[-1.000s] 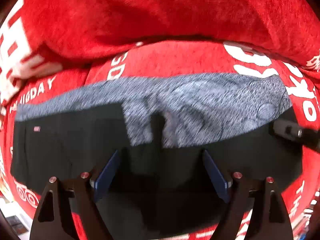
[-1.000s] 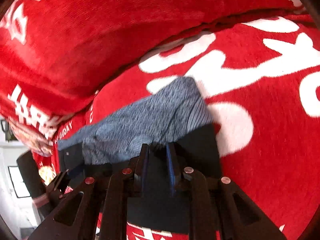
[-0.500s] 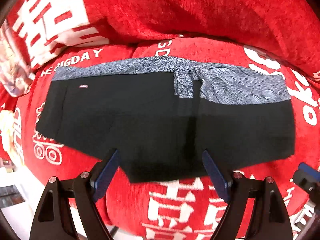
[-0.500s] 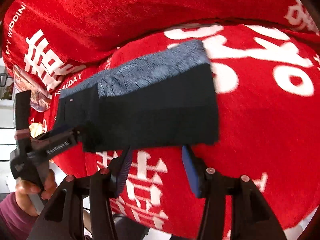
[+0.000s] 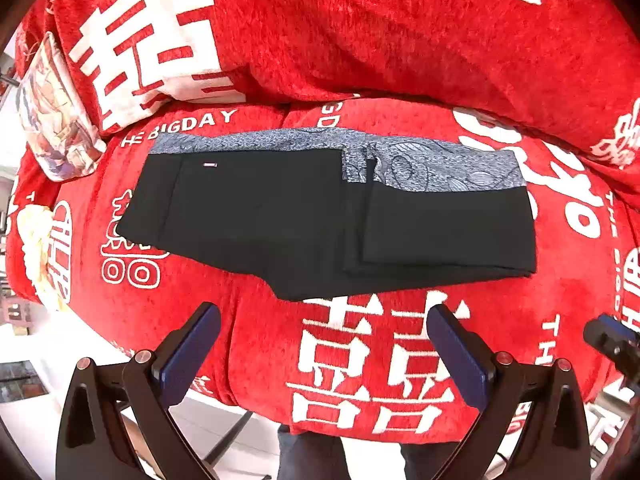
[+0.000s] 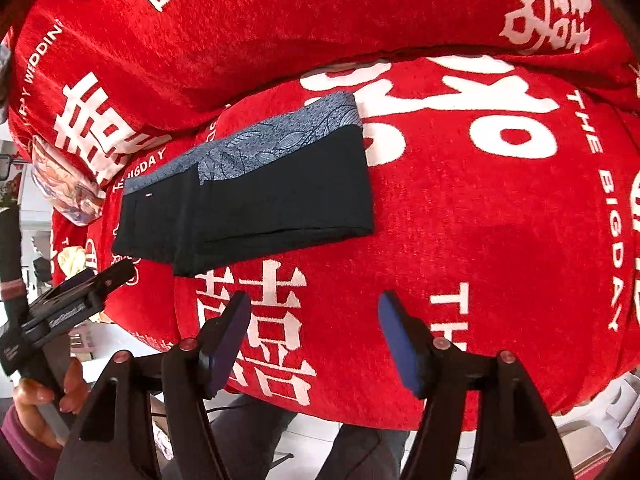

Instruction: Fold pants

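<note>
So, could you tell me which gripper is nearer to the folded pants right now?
Left, narrowly. The left gripper hangs open above the pants' near edge; the right gripper, also open, sits further back over the red cover, off their right end.

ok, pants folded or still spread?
Folded. The pants lie flat on the red cover, one black layer lapped over the other; neither gripper touches them.

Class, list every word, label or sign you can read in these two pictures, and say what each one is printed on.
"THE BIGDAY": white print on the red cover.
Large white double-happiness characters: same cover.
"Y WEDDIN": cover on the backrest; the rest is cut off.
Small tag on the black pants: too small to read.
Lettering on the left gripper: blurred.
</note>
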`<action>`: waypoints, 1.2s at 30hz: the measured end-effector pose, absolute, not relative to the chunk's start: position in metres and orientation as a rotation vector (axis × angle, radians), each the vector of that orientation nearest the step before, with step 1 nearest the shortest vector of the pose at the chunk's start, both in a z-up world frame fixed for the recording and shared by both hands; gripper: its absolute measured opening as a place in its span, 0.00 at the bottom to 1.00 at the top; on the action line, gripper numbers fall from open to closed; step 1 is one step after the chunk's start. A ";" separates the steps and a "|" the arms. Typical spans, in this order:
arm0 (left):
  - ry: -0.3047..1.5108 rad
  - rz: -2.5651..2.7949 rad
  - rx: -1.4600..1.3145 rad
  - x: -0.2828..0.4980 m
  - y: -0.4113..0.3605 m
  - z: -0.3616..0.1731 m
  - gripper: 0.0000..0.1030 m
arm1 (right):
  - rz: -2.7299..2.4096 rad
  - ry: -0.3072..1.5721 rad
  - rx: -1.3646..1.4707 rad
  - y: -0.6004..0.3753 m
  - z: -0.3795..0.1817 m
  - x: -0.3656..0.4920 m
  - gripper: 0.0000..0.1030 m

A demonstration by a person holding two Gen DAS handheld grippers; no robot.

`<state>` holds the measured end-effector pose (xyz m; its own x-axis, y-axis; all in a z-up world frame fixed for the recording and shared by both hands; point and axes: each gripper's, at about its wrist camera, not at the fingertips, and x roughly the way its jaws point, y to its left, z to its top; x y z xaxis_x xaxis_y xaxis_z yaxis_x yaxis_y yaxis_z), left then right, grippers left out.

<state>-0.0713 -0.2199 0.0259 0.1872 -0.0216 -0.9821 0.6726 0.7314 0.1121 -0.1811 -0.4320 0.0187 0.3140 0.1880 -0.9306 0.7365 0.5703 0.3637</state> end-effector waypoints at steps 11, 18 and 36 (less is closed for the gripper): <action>1.275 -0.680 0.658 -0.020 -0.177 0.031 1.00 | -0.536 1.240 0.907 -0.358 0.034 -0.127 0.70; 1.324 -0.727 0.619 0.032 -0.110 0.019 1.00 | -0.548 1.302 0.849 -0.273 0.035 -0.061 0.77; 1.440 -0.546 0.450 0.089 -0.027 -0.034 1.00 | -0.494 1.334 0.649 -0.223 0.054 0.024 1.00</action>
